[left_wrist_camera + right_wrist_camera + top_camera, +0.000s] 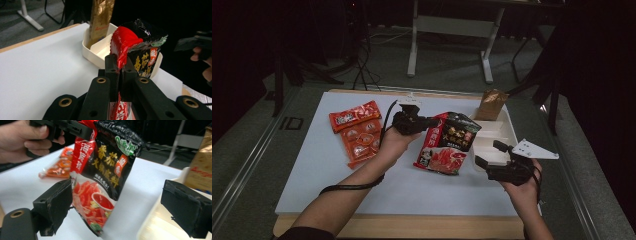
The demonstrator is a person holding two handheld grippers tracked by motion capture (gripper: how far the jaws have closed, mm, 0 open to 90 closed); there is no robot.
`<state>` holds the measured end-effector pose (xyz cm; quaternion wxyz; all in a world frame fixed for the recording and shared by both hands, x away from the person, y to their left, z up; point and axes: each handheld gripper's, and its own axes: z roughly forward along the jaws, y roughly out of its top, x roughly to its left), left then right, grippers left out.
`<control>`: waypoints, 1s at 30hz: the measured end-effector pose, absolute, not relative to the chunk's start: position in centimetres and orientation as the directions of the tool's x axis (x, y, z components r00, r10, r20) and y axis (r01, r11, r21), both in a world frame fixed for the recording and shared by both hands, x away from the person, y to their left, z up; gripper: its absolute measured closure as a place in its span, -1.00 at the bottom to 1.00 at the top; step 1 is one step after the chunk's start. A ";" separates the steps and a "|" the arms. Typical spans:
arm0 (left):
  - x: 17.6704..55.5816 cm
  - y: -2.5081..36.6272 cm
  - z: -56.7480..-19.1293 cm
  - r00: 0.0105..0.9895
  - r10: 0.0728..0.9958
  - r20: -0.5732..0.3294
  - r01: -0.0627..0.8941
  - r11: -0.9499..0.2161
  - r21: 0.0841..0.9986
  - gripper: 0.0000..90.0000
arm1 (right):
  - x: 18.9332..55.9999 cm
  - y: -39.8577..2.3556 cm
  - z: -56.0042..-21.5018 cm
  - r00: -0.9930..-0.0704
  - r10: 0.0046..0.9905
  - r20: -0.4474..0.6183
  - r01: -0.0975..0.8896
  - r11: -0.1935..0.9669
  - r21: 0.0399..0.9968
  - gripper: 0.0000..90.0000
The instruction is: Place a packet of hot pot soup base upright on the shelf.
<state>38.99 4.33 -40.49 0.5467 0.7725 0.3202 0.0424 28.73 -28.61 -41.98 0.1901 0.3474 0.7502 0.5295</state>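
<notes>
Two grippers — left gripper [119, 72] clamps one soup-base packet [447, 142], right gripper [120, 207] gapes.

Left claw [428, 122] closed at the end of an outstretched left forearm [347, 192]; right claw [489, 155] held in the right hand [519, 182], jaws spread apart, pointing leftward.

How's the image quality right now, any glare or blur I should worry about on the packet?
High view: dim, dark surroundings, white table well lit. Left gripper view: glare on the red-and-black packet, left gripper sharp. Right gripper view: packet print readable, right gripper jaws and the white tray soft.
</notes>
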 end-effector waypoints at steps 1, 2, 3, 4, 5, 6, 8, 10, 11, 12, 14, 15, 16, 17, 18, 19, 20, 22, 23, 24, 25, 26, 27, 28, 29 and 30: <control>38.9 4.5 -40.4 0.793 0.535 -0.291 0.447 -0.186 0.875 0.94 | 28.9 -28.4 -41.9 -0.684 0.724 0.089 0.332 0.200 0.922 -0.77; 38.8 4.6 -40.2 0.797 0.529 -0.292 0.444 -0.185 0.877 0.94 | 29.0 -28.2 -41.8 -0.679 0.729 0.085 0.334 0.203 0.920 -0.76; 38.7 4.7 -40.1 0.799 0.525 -0.293 0.442 -0.183 0.878 0.94 | 29.1 -28.1 -41.7 -0.683 0.725 0.094 0.336 0.196 0.921 -0.69; 38.6 4.9 -39.9 0.801 0.519 -0.298 0.440 -0.174 0.881 0.94 | 29.2 -28.1 -41.6 -0.681 0.725 0.103 0.338 0.187 0.922 -0.70; 38.5 5.0 -39.8 0.805 0.512 -0.301 0.440 -0.173 0.881 0.94 | 29.4 -28.0 -41.5 -0.680 0.725 0.109 0.341 0.181 0.922 -0.69; 38.5 5.2 -39.7 0.806 0.508 -0.304 0.440 -0.171 0.881 0.94 | 29.6 -28.0 -41.4 -0.686 0.718 0.120 0.346 0.176 0.922 -0.67; 38.4 5.4 -39.5 0.812 0.490 -0.316 0.440 -0.159 0.884 0.94 | 29.9 -27.9 -41.1 -0.691 0.711 0.130 0.348 0.169 0.922 -0.61; 38.3 5.6 -39.4 0.814 0.480 -0.327 0.442 -0.146 0.885 0.94 | 30.2 -27.6 -40.9 -0.704 0.695 0.143 0.352 0.167 0.921 -0.52; 38.3 5.6 -39.3 0.819 0.470 -0.330 0.439 -0.142 0.887 0.94 | 30.3 -27.5 -40.7 -0.709 0.690 0.147 0.351 0.165 0.922 -0.49; 38.2 5.7 -39.3 0.821 0.467 -0.329 0.433 -0.135 0.891 0.94 | 30.5 -27.3 -40.6 -0.718 0.678 0.155 0.352 0.162 0.922 -0.48; 38.1 5.6 -39.1 0.827 0.455 -0.330 0.428 -0.130 0.894 0.94 | 30.6 -27.0 -40.4 -0.731 0.663 0.160 0.353 0.166 0.921 -0.34; 38.0 5.6 -39.1 0.829 0.455 -0.326 0.424 -0.130 0.896 0.94 | 30.8 -26.8 -40.2 -0.740 0.652 0.167 0.354 0.166 0.921 -0.31; 38.0 5.6 -39.0 0.830 0.450 -0.329 0.426 -0.133 0.895 0.94 | 30.9 -26.7 -40.1 -0.742 0.648 0.170 0.355 0.165 0.920 -0.27; 37.9 5.5 -39.0 0.831 0.449 -0.329 0.425 -0.132 0.895 0.94 | 31.0 -26.5 -39.9 -0.753 0.635 0.173 0.355 0.171 0.919 -0.16; 37.9 5.4 -39.0 0.834 0.444 -0.328 0.424 -0.134 0.896 0.94 | 31.1 -26.4 -39.8 -0.759 0.628 0.172 0.353 0.174 0.919 -0.13; 37.8 5.4 -39.0 0.836 0.444 -0.324 0.421 -0.138 0.897 0.94 | 31.2 -26.2 -39.6 -0.759 0.629 0.170 0.350 0.173 0.921 -0.09; 37.7 5.3 -39.0 0.835 0.442 -0.328 0.422 -0.133 0.897 0.94 | 31.3 -26.1 -39.5 -0.763 0.624 0.172 0.352 0.178 0.919 -0.04; 37.6 5.2 -39.0 0.839 0.437 -0.323 0.418 -0.137 0.898 0.94 | 31.7 -26.0 -39.3 -0.766 0.620 0.170 0.354 0.186 0.917 0.07; 37.5 5.3 -39.1 0.837 0.436 -0.332 0.422 -0.127 0.898 0.94 | 31.8 -25.9 -39.2 -0.767 0.617 0.179 0.362 0.185 0.914 0.12; 37.6 5.3 -39.0 0.840 0.427 -0.335 0.422 -0.128 0.897 0.94 | 32.0 -25.9 -39.2 -0.766 0.617 0.180 0.364 0.185 0.913 0.14; 37.5 5.3 -39.0 0.841 0.428 -0.332 0.419 -0.125 0.900 0.94 | 32.1 -25.9 -39.1 -0.767 0.613 0.190 0.372 0.183 0.910 0.18; 37.4 5.3 -39.0 0.840 0.425 -0.337 0.418 -0.114 0.901 0.94 | 32.2 -25.9 -39.2 -0.770 0.607 0.197 0.376 0.182 0.909 0.20; 37.3 5.2 -38.9 0.845 0.416 -0.336 0.414 -0.110 0.904 0.94 | 32.3 -25.9 -39.2 -0.767 0.612 0.193 0.376 0.186 0.908 0.21; 37.1 5.1 -38.8 0.851 0.414 -0.323 0.402 -0.119 0.908 0.94 | 32.4 -25.8 -39.2 -0.764 0.615 0.196 0.383 0.187 0.905 0.28; 37.0 5.0 -38.8 0.852 0.413 -0.320 0.399 -0.119 0.909 0.94 | 32.5 -25.8 -39.2 -0.768 0.607 0.204 0.388 0.187 0.903 0.33; 37.0 4.8 -38.7 0.855 0.405 -0.324 0.402 -0.123 0.907 0.94 | 32.6 -25.7 -39.2 -0.771 0.599 0.216 0.394 0.182 0.901 0.34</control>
